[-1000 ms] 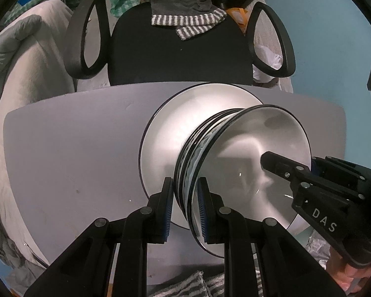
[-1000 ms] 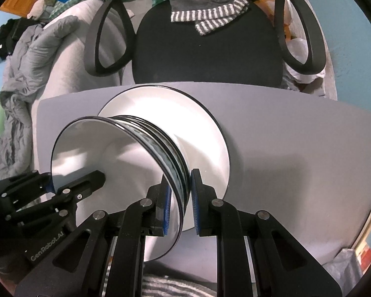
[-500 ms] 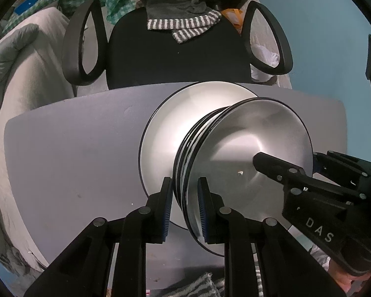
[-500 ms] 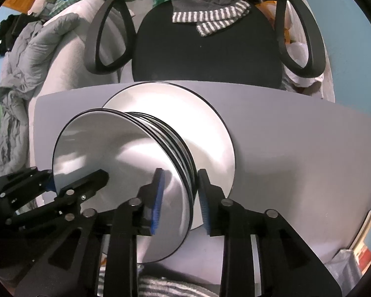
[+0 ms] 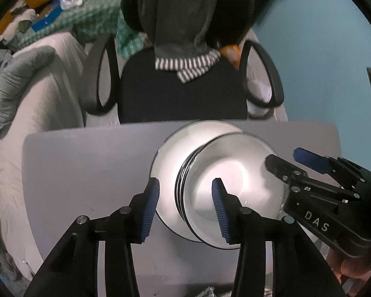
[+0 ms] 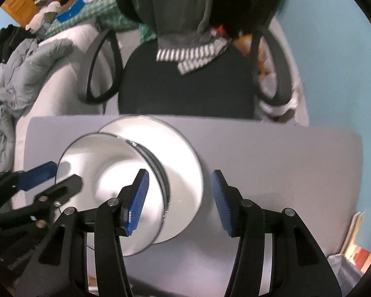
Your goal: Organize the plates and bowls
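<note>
A stack of white bowls (image 5: 235,185) with black rims sits on a white plate (image 5: 173,153) on the grey table (image 5: 86,173). My left gripper (image 5: 185,210) hangs above the stack's left rim. Its jaws are opening, and the rim lies between the blue pads without touching them. In the right wrist view the bowls (image 6: 99,168) and plate (image 6: 183,153) lie at the left. My right gripper (image 6: 179,201) straddles the stack's right rim; its jaws are opening too, with the pads clear. Each view also shows the other gripper: the right gripper (image 5: 283,157) and the left gripper (image 6: 54,177).
A black office chair (image 5: 180,94) with a grey garment and its striped cuff (image 5: 185,64) stands behind the table. Grey bedding (image 5: 17,81) lies to the left, and a teal wall (image 5: 321,61) is to the right. Bare tabletop (image 6: 284,173) stretches right of the plate.
Both grippers were shut on the bowl stack's rim; both have let go, spread their jaws and risen. The stack now looks smaller and rests on the plate.
</note>
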`<action>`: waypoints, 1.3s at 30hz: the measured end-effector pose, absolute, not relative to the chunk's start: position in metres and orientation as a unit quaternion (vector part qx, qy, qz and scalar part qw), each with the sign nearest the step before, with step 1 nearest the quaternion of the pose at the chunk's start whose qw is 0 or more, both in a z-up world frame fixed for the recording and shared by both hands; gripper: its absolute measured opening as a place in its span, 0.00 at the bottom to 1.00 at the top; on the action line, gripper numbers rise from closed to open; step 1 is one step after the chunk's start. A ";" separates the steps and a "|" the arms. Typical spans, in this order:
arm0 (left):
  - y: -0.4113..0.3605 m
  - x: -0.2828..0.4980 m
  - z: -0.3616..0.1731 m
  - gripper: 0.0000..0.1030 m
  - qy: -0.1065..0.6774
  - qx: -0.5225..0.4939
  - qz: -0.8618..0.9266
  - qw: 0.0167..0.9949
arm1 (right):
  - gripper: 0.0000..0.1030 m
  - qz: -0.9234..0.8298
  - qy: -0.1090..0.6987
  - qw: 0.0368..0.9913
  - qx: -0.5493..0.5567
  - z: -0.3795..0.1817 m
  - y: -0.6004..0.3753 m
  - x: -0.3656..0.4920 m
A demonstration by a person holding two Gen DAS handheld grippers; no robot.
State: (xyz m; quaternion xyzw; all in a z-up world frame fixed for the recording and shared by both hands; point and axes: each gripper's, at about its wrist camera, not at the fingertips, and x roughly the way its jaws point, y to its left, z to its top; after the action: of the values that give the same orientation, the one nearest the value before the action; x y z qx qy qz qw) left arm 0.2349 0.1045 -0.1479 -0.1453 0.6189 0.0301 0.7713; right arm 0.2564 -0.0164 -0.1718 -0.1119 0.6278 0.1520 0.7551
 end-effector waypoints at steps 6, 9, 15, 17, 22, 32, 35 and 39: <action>0.107 0.220 -0.118 0.49 0.583 -0.148 0.046 0.797 | 0.52 0.142 0.580 0.790 -0.139 -0.138 -0.019 0.246; 0.103 0.211 -0.103 0.50 0.565 -0.135 0.050 0.813 | 0.52 0.139 0.564 0.801 -0.143 -0.123 -0.022 0.239; 0.104 0.191 -0.076 0.52 0.536 -0.154 0.053 0.828 | 0.53 0.135 0.530 0.824 -0.148 -0.094 -0.027 0.222; 0.105 0.184 -0.065 0.52 0.520 -0.165 0.055 0.836 | 0.53 0.133 0.516 0.832 -0.154 -0.083 -0.027 0.215; 0.103 0.167 -0.044 0.57 0.493 -0.138 0.059 0.857 | 0.55 0.134 0.486 0.848 -0.162 -0.059 -0.031 0.198; 0.112 0.132 -0.010 0.61 0.448 -0.143 0.082 0.879 | 0.57 0.135 0.441 0.877 -0.137 -0.017 -0.043 0.173; 0.113 0.121 0.002 0.69 0.431 -0.151 0.084 0.886 | 0.61 0.130 0.437 0.881 -0.123 -0.008 -0.049 0.169; 0.108 0.114 0.014 0.72 0.422 -0.130 0.079 0.894 | 0.66 0.127 0.433 0.886 -0.111 0.000 -0.052 0.161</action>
State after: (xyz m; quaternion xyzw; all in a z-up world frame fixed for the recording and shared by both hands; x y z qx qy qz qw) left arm 0.1138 0.1085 0.0143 -0.1301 0.4221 0.0786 0.8937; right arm 0.1607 -0.0522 -0.0001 -0.1108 0.4327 0.1273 0.8856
